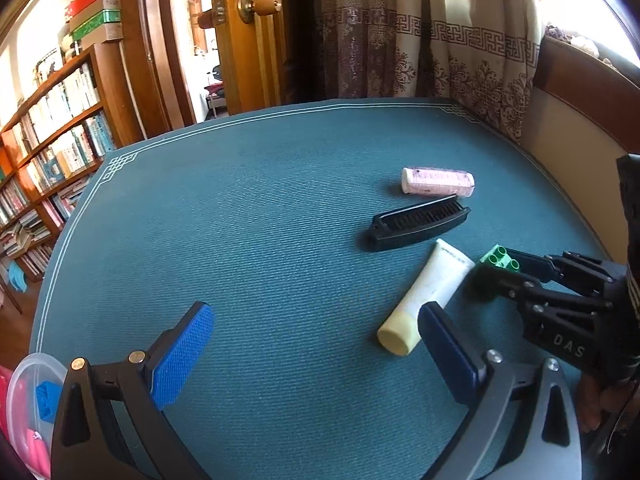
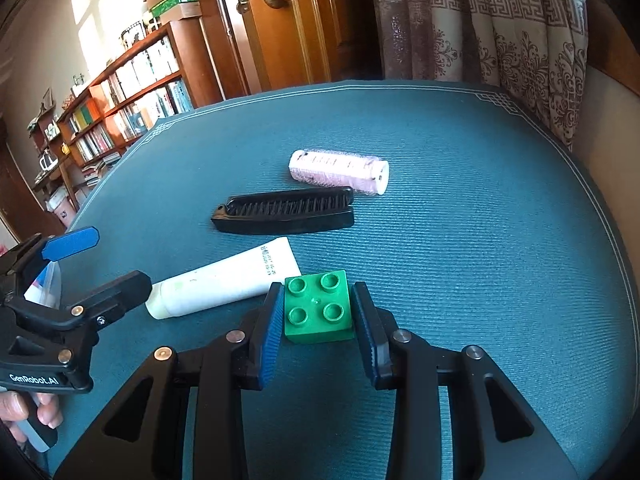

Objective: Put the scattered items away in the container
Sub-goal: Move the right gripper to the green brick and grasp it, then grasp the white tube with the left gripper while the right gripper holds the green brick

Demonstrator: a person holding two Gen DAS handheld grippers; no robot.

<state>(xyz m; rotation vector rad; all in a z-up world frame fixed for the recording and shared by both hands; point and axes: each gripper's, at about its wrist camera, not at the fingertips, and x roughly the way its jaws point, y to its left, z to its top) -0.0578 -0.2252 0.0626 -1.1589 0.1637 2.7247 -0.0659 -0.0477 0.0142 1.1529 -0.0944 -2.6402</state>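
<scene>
Green plastic four-stud brick (image 2: 319, 309) sits gripped between the right gripper's (image 2: 318, 330) blue pads; the left gripper (image 1: 316, 346) hovers wide open, empty.

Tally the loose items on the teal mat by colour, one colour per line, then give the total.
Green: 1, the building brick, between the right gripper's jaws
White: 1, the squeeze tube
Black: 1, the folding comb
Pink: 1, the hair roller
Total: 4
</scene>
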